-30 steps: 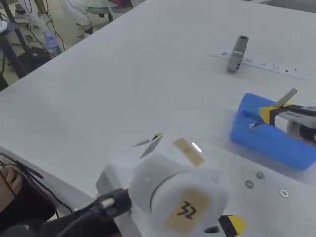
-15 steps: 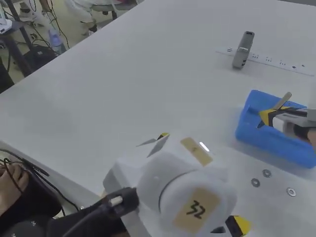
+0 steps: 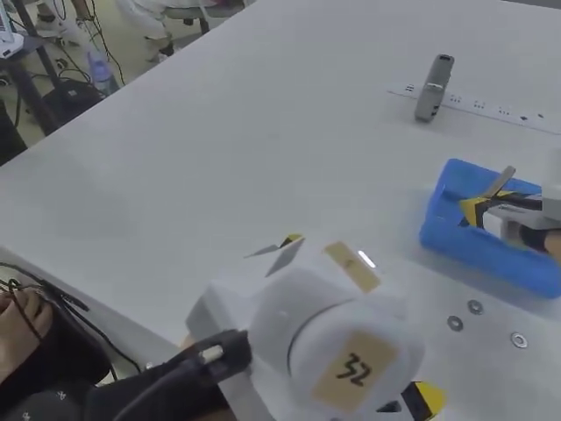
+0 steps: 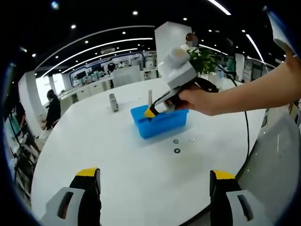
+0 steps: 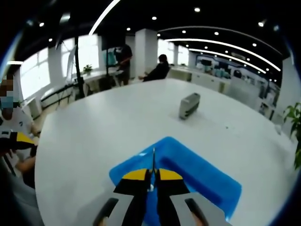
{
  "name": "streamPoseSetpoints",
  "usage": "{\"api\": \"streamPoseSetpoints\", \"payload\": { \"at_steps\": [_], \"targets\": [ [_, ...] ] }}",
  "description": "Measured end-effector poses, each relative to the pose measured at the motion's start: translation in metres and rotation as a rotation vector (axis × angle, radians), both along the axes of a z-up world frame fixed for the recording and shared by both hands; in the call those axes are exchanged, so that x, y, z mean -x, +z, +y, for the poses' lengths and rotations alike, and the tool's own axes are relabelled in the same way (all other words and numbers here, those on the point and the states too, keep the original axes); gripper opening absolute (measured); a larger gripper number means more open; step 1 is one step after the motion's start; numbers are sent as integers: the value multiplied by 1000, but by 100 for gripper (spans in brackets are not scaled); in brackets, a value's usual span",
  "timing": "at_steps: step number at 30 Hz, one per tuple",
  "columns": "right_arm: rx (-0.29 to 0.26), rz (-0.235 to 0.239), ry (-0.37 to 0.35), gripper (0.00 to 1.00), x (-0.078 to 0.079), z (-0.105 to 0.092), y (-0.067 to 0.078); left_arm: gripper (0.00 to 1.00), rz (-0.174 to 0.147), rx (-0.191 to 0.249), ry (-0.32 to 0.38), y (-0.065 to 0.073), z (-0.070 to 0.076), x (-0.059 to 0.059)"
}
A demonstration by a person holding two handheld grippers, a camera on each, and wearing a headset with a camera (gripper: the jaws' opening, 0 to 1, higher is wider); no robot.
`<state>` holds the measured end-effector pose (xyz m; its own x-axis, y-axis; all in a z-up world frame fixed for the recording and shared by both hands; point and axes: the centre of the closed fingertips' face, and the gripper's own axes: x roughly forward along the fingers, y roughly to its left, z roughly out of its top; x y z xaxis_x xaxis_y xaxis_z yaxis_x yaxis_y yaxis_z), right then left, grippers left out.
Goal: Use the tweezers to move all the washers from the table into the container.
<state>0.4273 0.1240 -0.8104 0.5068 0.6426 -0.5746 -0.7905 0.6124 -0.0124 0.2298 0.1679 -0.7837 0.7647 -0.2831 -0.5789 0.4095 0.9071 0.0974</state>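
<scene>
White table (image 3: 219, 149) with blue container (image 3: 473, 246), three washers (image 3: 455, 324) and a grey block (image 3: 434, 88)

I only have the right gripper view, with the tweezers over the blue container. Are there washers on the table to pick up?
Observer: Yes. Three washers lie on the table, on the side of the blue container nearer the person.
Operator: Is the left gripper holding anything?
Observer: No. The left gripper is open, its jaws wide apart with nothing between them.
</scene>
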Motion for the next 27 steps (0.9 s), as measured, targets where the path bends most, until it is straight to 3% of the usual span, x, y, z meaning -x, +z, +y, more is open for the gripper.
{"api": "streamPoseSetpoints", "payload": {
  "at_steps": [13,19,27],
  "targets": [
    [-54,-18,27,3,20,-5,39,99,-3,2,4,1,1,0],
    [-86,-24,66,3,42,-8,54,99,-6,5,8,2,1,0],
    [-95,13,105,4,74,-14,46,99,-5,8,3,2,0,0]
  ]
}}
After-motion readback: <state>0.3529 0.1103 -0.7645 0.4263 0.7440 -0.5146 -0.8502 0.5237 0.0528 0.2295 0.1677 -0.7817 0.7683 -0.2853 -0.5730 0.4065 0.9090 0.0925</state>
